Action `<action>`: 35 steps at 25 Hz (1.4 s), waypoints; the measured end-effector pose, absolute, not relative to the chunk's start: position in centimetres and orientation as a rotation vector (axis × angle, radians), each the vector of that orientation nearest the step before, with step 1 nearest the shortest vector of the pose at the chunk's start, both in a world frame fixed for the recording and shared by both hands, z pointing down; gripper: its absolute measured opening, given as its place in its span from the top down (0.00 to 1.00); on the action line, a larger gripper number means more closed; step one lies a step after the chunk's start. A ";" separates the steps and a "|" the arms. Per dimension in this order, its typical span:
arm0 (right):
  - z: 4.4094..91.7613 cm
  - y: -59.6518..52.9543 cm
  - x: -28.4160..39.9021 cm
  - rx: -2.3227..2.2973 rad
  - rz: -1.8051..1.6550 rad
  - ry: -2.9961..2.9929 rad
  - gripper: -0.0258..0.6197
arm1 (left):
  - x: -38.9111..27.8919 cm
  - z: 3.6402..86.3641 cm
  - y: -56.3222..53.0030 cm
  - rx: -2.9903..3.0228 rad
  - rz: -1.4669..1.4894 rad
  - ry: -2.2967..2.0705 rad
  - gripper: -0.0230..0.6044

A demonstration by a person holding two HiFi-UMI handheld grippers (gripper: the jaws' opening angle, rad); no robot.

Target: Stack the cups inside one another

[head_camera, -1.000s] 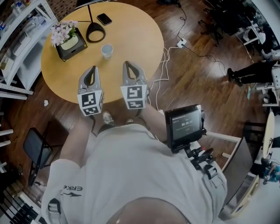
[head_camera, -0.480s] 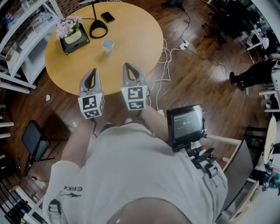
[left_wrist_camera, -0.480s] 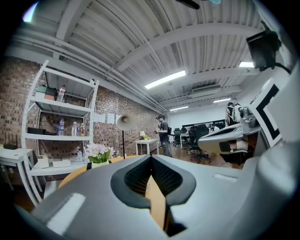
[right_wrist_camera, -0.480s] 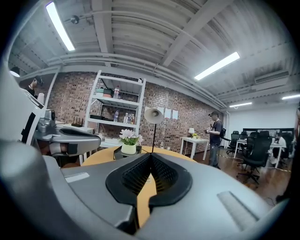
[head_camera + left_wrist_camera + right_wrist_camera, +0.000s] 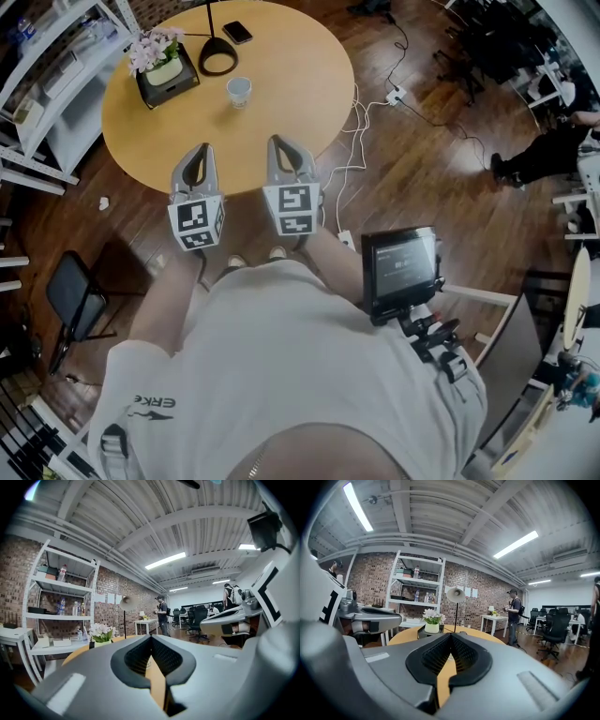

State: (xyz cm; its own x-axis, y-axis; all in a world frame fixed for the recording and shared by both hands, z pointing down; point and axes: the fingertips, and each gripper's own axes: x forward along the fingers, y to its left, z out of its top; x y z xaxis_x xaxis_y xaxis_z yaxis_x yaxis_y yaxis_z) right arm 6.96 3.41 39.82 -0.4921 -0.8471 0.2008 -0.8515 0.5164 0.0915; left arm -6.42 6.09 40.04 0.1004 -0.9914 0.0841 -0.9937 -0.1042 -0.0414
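A white cup (image 5: 239, 91) stands upright on the round wooden table (image 5: 291, 84), past its middle; I cannot tell whether others sit nested in it. In the head view my left gripper (image 5: 202, 151) and right gripper (image 5: 279, 143) hang side by side over the table's near edge, well short of the cup. Both are shut with nothing between the pads. The left gripper view has its closed jaws (image 5: 151, 637) pointing level over the tabletop. In the right gripper view the right gripper (image 5: 451, 636) is closed too, and the cup hides behind the jaws.
A boxed flower arrangement (image 5: 167, 67), a lamp base (image 5: 217, 62) and a phone (image 5: 237, 32) sit at the table's far side. White shelving (image 5: 37, 89) stands left, a black chair (image 5: 75, 302) lower left, cables and a power strip (image 5: 392, 94) right. A person (image 5: 162, 616) stands across the room.
Both grippers have drawn back from over the table to its near edge. The cup and the table now lie farther up the head view. Both grippers stay shut.
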 end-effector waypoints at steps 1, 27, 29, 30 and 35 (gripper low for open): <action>39.9 3.6 6.9 1.447 0.034 -2.535 0.94 | -6.5 40.0 6.3 2.314 0.139 -2.081 0.96; 40.4 4.9 4.9 1.436 0.059 -2.524 0.94 | -8.5 41.1 7.1 2.327 0.147 -2.032 0.96; 40.4 5.0 4.7 1.441 0.057 -2.521 0.94 | -8.7 41.1 7.3 2.331 0.142 -2.029 0.96; 40.4 5.0 4.7 1.443 0.055 -2.520 0.94 | -8.7 41.1 7.2 2.334 0.140 -2.027 0.96; 40.1 4.6 4.3 1.450 0.043 -2.517 0.94 | -8.8 40.8 6.7 2.345 0.131 -2.019 0.96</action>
State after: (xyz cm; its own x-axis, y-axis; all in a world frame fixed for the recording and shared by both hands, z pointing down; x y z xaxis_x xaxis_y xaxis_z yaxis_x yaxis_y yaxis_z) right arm 4.34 4.60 40.09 -0.4809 -0.8495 0.2172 -0.8564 0.5082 0.0916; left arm -8.84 6.71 40.84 0.1471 -0.9847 0.0929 -0.9885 -0.1497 -0.0213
